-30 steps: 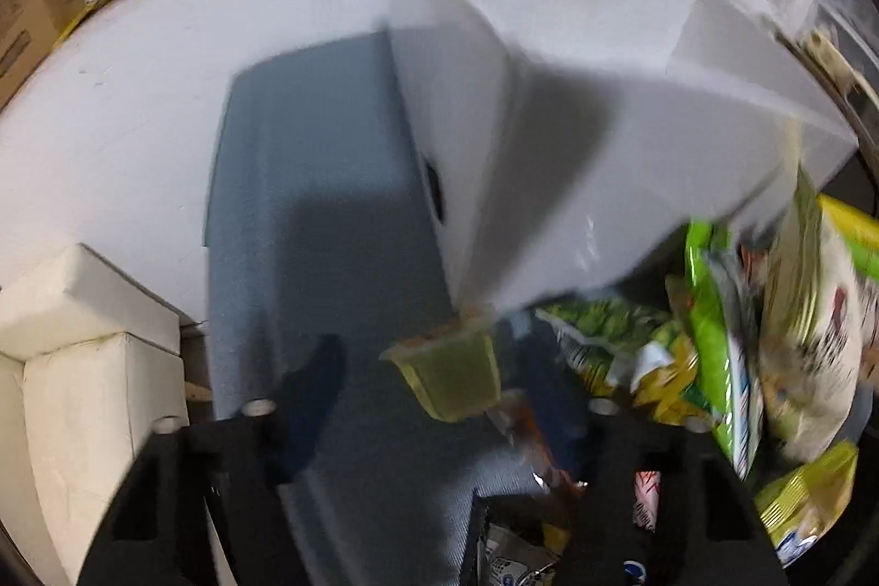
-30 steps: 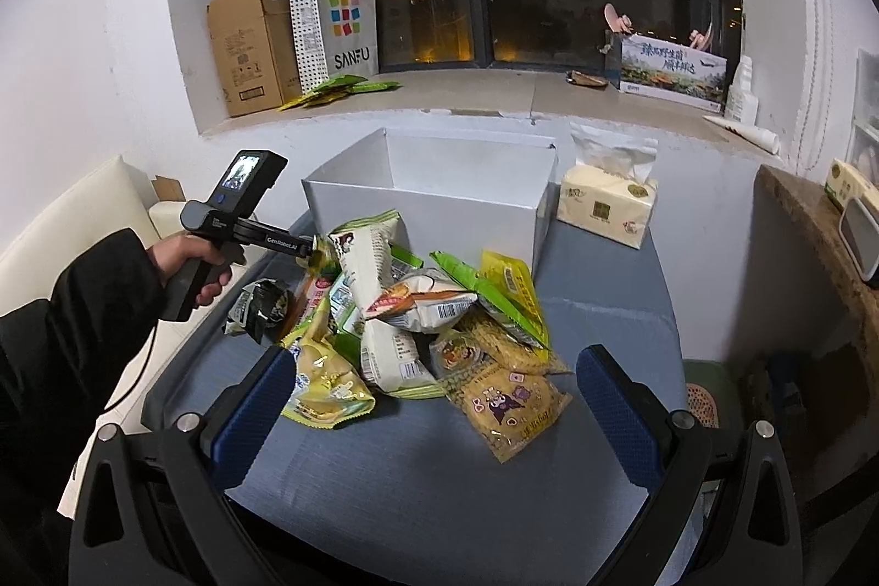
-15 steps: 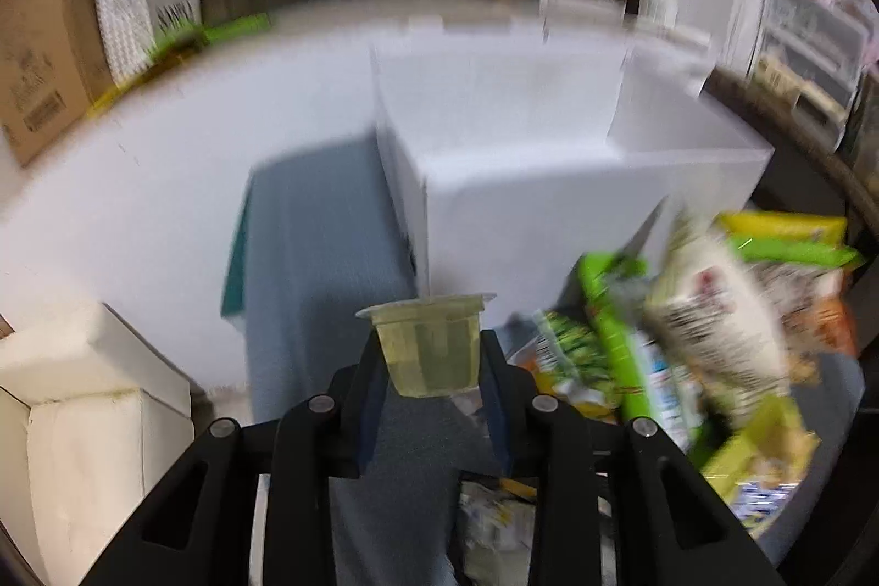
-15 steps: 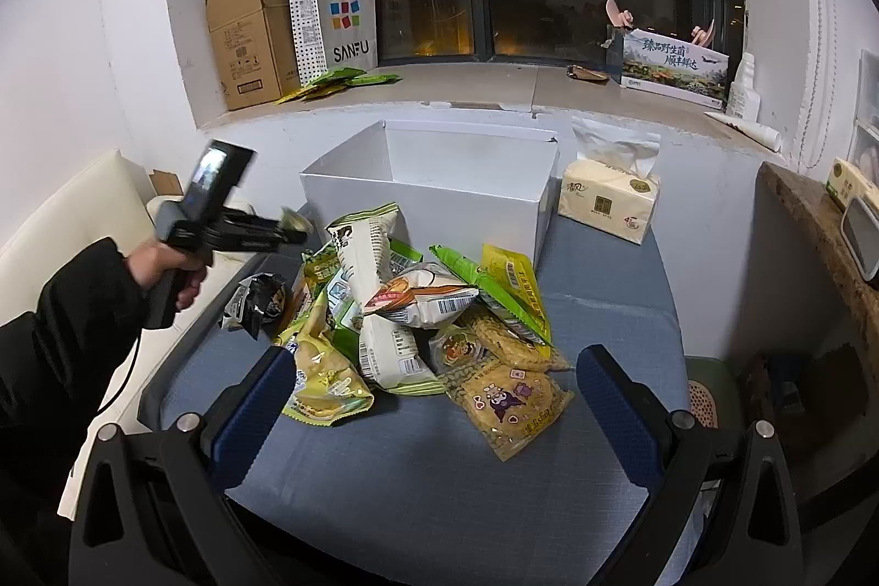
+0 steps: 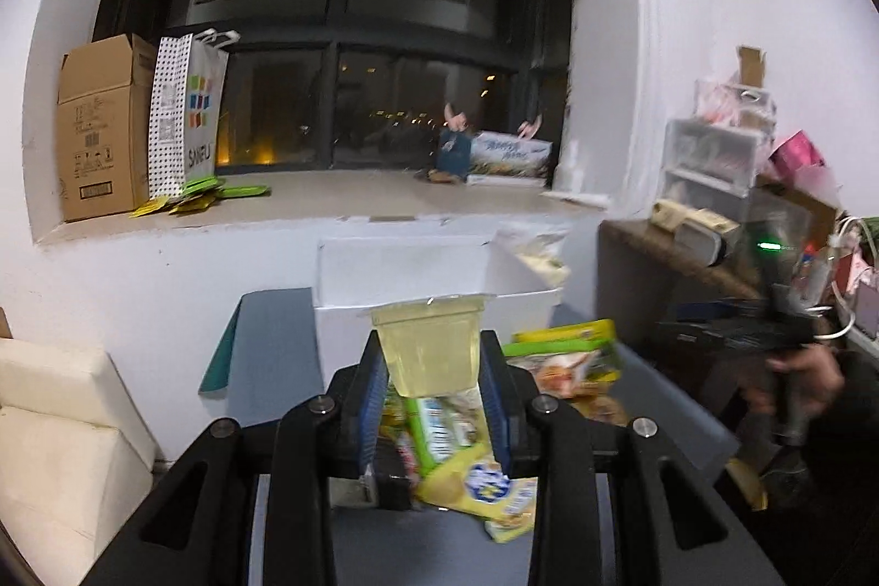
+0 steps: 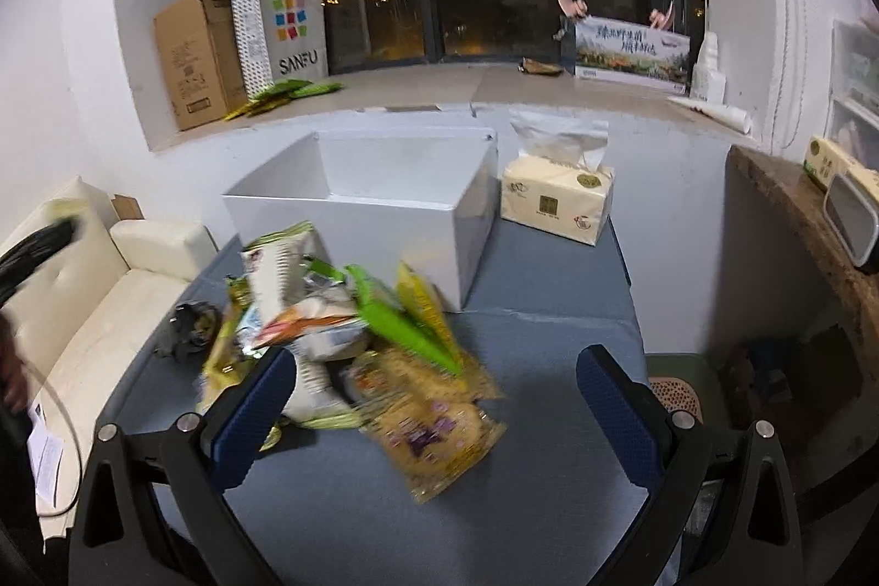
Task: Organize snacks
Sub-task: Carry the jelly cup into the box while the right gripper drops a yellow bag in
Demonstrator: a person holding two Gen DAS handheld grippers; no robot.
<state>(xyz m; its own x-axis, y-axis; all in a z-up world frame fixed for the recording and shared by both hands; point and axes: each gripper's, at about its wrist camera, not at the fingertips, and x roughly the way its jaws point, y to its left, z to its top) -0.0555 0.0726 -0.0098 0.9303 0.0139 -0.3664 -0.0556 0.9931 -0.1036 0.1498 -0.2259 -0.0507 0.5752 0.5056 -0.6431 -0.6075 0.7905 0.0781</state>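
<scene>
Left gripper [image 5: 430,369] is clamped on a jelly cup [image 5: 427,344], upright btwn its fingers, white box [image 5: 434,273] just beyond. Right gripper [image 6: 434,394] fingers stand wide apart, snack pile [image 6: 351,339] btwn and beyond them.

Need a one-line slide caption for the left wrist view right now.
Left gripper holds a clear jelly cup above the snack pile, facing the open white box.

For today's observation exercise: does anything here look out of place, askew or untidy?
Yes. The snack packets lie in a jumbled heap on the blue table, overlapping at odd angles, while the white box behind them looks empty. The left tool holds a jelly cup upright; nothing looks spilled.
</scene>
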